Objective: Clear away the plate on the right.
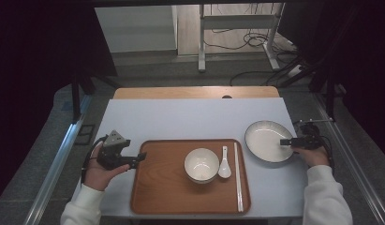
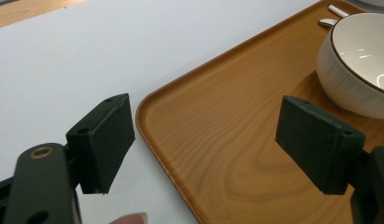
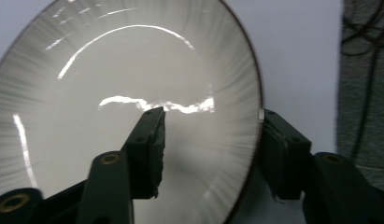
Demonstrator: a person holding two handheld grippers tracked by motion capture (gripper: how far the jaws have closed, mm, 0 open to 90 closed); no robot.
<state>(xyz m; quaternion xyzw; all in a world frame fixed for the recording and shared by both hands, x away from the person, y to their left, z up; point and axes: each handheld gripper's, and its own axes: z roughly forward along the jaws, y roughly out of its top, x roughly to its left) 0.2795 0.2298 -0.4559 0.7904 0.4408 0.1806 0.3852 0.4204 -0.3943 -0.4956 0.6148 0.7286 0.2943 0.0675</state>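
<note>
From above, the right gripper point(image 1: 285, 141) reaches over the plate point(image 1: 265, 136) beside the tray point(image 1: 157, 187). The left gripper point(image 2: 203, 140) hovers spread at the tray's corner. Close up, right jaws straddle the rim, not yet pinching: seat deeper before squeezing.

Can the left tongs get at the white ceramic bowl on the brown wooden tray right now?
Probably yes: the left tongs stand open at the tray's left edge, with bare wood between them and the bowl.
</note>
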